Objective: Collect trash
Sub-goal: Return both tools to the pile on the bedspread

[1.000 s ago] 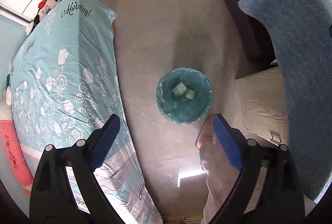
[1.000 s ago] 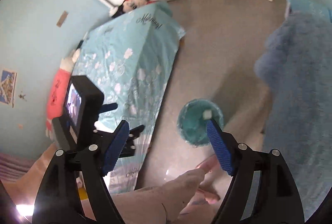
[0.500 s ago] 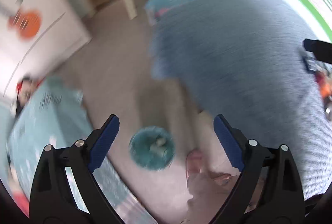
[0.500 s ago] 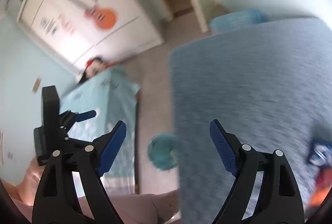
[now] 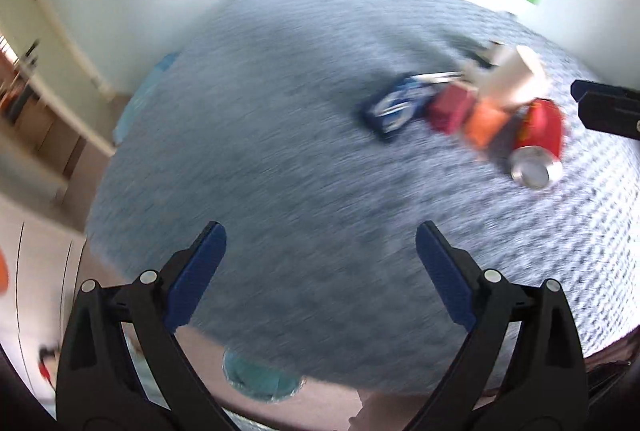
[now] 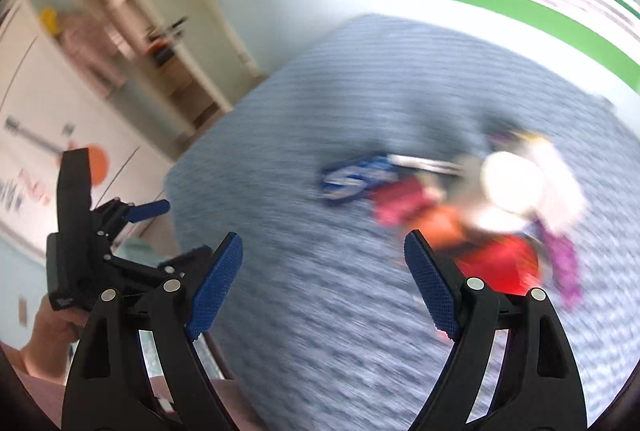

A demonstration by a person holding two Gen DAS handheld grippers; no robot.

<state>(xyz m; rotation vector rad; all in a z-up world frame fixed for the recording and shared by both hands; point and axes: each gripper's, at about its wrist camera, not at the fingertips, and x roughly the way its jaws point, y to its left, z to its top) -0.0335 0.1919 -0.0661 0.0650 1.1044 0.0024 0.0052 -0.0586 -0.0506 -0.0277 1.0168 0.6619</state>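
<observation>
Left gripper [image 5: 320, 271]: wide open, empty.
Right gripper [image 6: 322, 275]: wide open, empty.
Trash pile [image 5: 472, 111]: on blue blanket [image 5: 280, 131], at 1 o'clock of both.
Red can [image 5: 538, 135]: axis toward 6 o'clock.
Nearer: right, seemingly.

The left tool [image 5: 318, 283] points steeply downward, its two blue-padded fingers [image 5: 196, 273] spread wide with nothing between them. The right tool [image 6: 320, 289] is pitched down likewise, its jaws having just been opening, now wide apart and empty. In the right wrist view the left tool shows at nine o'clock, a hand [image 6: 50, 337] gripping its black body at about eight o'clock. In the left wrist view one dark finger of the right tool juts in at three o'clock. Both views are blurred.
</observation>
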